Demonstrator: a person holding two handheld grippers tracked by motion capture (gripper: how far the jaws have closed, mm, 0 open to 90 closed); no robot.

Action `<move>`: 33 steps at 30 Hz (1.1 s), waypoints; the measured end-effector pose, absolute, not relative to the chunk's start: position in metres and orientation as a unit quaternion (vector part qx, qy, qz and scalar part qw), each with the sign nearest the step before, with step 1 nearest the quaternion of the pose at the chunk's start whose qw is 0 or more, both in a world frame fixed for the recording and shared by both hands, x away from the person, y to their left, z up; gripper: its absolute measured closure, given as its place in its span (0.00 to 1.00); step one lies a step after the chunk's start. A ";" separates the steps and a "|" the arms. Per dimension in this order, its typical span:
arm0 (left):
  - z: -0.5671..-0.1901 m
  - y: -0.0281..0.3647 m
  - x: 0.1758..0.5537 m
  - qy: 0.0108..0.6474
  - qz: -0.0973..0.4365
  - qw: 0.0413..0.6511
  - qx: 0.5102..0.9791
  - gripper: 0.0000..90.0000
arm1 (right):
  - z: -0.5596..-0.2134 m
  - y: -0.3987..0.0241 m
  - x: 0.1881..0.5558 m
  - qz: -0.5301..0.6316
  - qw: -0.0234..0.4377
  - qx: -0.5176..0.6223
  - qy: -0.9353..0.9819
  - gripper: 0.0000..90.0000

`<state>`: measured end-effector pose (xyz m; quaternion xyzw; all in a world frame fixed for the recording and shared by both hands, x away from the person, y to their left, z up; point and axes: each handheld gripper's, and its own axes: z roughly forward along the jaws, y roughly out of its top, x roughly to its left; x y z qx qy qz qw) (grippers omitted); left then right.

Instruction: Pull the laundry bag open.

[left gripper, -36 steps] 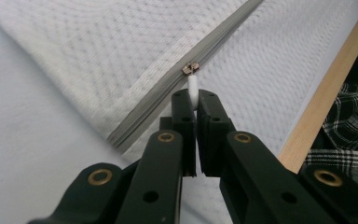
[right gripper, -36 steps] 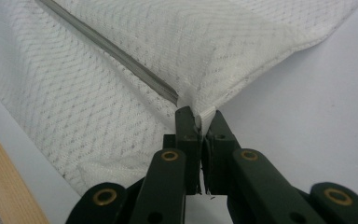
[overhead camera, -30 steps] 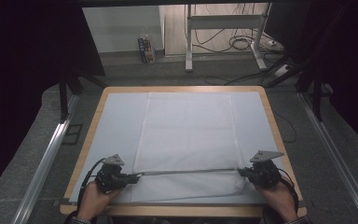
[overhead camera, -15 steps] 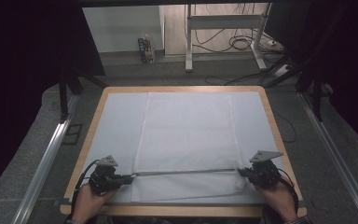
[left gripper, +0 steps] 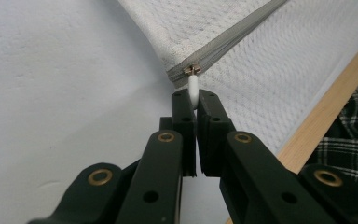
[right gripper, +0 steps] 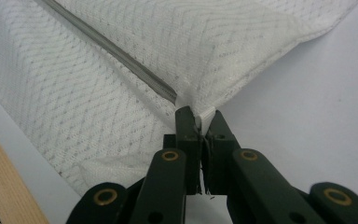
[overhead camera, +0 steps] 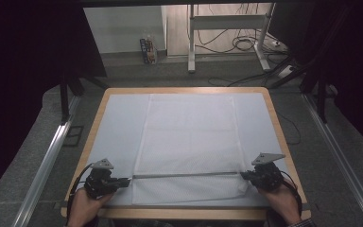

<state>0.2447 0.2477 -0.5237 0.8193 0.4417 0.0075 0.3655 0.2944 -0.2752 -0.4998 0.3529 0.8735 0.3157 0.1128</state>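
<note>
A white mesh fabric cover [overhead camera: 189, 137] lies flat on the pale mat of the table, with a grey zipper [overhead camera: 184, 175] running across near its front edge. My left gripper [overhead camera: 125, 180] is shut on the white zipper pull [left gripper: 193, 87] at the zipper's left end. In the left gripper view the zipper teeth [left gripper: 228, 39] run up and to the right from the pull. My right gripper [overhead camera: 244, 176] is shut on the cover's right corner [right gripper: 200, 112], where the zipper [right gripper: 112, 51] ends. The fabric [right gripper: 121, 84] is drawn taut between the two grippers.
The table has a wooden rim [overhead camera: 184, 213] around a pale mat [overhead camera: 118, 123]. A person's hands [overhead camera: 82, 208] hold the grippers at the front edge. Beyond the table stand desk legs [overhead camera: 191, 42], cables [overhead camera: 246, 45] and a small box [overhead camera: 147, 51] on the floor.
My left gripper has shifted left with the zipper pull, so the closed zipper now reaches the cover's left edge. The right gripper has stayed in place.
</note>
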 end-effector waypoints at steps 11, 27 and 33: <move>-0.527 0.242 0.247 0.447 0.026 0.327 0.832 0.97 | -0.503 -0.275 0.295 0.306 0.099 0.353 0.879 0.94; -0.529 0.224 0.247 0.425 0.108 0.317 0.841 0.49 | -0.502 -0.270 0.290 0.315 0.137 0.332 0.879 0.42; -0.527 0.222 0.248 0.434 0.120 0.337 0.827 0.21 | -0.500 -0.270 0.292 0.328 0.150 0.329 0.873 0.21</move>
